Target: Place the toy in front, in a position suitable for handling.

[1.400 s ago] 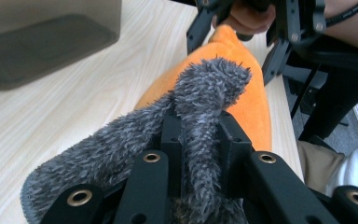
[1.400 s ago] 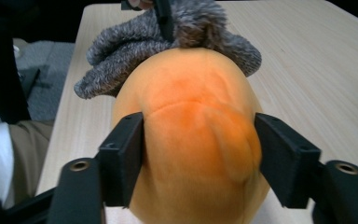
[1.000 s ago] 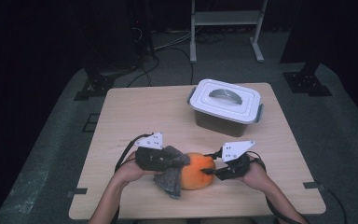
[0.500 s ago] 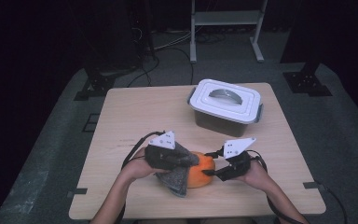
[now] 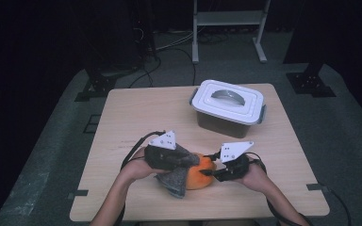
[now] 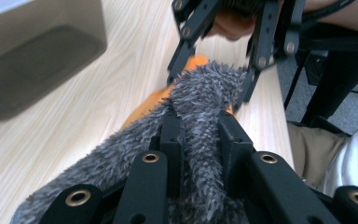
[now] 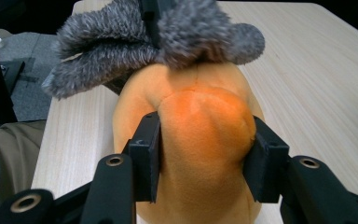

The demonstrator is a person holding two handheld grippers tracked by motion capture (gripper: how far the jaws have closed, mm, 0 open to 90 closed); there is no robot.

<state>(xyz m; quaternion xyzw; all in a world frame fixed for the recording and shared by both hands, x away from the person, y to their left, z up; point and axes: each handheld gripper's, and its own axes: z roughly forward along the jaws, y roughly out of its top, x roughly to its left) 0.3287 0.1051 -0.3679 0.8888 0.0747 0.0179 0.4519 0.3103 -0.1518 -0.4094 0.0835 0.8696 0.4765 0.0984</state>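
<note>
An orange plush toy [image 5: 200,180] with a grey furry part [image 5: 174,182] lies near the table's front edge. My left gripper [image 5: 188,165] is shut on the grey fur [image 6: 205,88], which bunches between its jaws [image 6: 200,135]; orange plush [image 6: 149,102] peeks out beneath. My right gripper [image 5: 212,173] comes from the right. Its jaws have just been closing, and the pads now press into both sides of the orange body [image 7: 200,112]. The grey fur [image 7: 121,46] drapes over the toy's far end, held up by the left gripper.
A lidded white-and-grey storage box [image 5: 228,106] stands at the back right of the wooden table [image 5: 136,117] and looms blurred at upper left [image 6: 37,51] in the left gripper view. The person's knees [image 6: 317,154] sit by the table's front edge.
The left gripper has shifted slightly right and tilted up with the grey fur, drawing it over the orange body. The right gripper has stayed against the toy.
</note>
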